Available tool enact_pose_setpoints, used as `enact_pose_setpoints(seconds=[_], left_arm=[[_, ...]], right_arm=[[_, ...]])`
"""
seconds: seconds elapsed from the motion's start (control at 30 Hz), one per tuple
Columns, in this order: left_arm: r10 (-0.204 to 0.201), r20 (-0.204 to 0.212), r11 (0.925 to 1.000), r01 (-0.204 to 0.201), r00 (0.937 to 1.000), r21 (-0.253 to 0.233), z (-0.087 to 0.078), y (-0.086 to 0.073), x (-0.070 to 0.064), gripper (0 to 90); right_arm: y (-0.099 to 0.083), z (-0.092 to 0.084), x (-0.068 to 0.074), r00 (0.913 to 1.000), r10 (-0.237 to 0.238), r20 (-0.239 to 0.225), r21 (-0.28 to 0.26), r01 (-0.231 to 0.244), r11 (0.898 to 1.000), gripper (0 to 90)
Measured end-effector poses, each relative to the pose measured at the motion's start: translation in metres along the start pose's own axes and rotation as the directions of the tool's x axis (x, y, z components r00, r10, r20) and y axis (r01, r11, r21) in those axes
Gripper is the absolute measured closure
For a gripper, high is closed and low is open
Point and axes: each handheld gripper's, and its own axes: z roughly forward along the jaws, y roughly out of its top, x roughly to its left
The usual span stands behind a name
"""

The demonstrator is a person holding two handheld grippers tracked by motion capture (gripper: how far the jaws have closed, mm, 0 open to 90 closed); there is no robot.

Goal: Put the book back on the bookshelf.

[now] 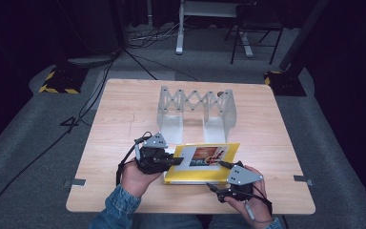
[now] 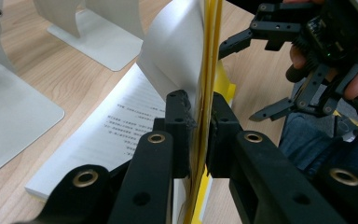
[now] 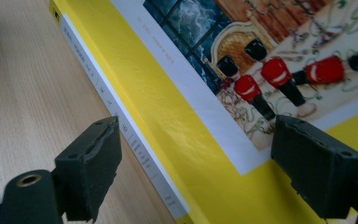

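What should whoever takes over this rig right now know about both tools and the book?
Left tool: shut on the yellow cover, lifting it off the pages.
Right tool: open, jaws astride the book's spine edge, gripping nothing.
Yellow book: lies flat near the table's front edge, before the white bookend rack.
Done: cover raised.
Left: probably finish opening it, or stand it in the rack.

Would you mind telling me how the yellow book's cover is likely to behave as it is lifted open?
The cover, pinched by the left gripper, will probably flex: the white page beside it already curls. Its glossy surface may be slippery. The book likely stays flat on the table.
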Motion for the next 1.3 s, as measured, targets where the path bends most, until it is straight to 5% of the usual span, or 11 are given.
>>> enact_pose_setpoints(seconds=[0.37,0.57,0.63,0.8,0.93,1.2,1.23,1.27,1.3], left_arm=[[-0.032,0.081,0.9985,0.036,0.9962,-0.042,0.006,0.010,0.012,82.2],[-0.061,0.132,0.9964,0.068,0.9894,-0.050,0.010,0.014,0.018,82.5],[-0.066,0.139,0.9960,0.074,0.9881,-0.051,0.010,0.014,0.019,82.6],[-0.085,0.150,0.9943,0.094,0.9850,-0.051,0.011,0.014,0.022,82.7],[-0.090,0.139,0.9940,0.098,0.9861,-0.050,0.011,0.014,0.023,82.7],[-0.134,0.095,0.9898,0.138,0.9865,-0.036,0.013,0.009,0.027,82.7],[-0.150,0.112,0.9875,0.155,0.9823,-0.032,0.014,0.008,0.029,82.7],[-0.166,0.139,0.9845,0.172,0.9762,-0.033,0.014,0.007,0.031,82.7],[-0.198,0.182,0.9777,0.207,0.9632,-0.034,0.015,0.004,0.035,82.9]], right_arm=[[0.001,0.018,0.008,0.9991,-0.041,-0.003,0.005,0.041,0.999,15.4],[0.002,0.026,0.014,0.9942,-0.096,0.048,-0.002,0.097,0.995,14.4],[0.000,0.029,0.019,0.9827,-0.163,0.088,-0.003,0.164,0.987,14.5],[-0.003,0.034,0.023,0.9652,-0.222,0.138,0.005,0.223,0.975,15.3],[-0.005,0.038,0.028,0.9302,-0.289,0.226,0.010,0.295,0.955,17.6],[-0.007,0.043,0.027,0.9197,-0.321,0.226,0.016,0.326,0.945,20.4],[-0.009,0.047,0.029,0.9084,-0.346,0.234,0.034,0.348,0.937,19.3],[-0.009,0.047,0.029,0.9084,-0.346,0.234,0.034,0.348,0.937,19.3],[-0.010,0.050,0.031,0.8960,-0.367,0.250,0.048,0.367,0.929,16.9]])
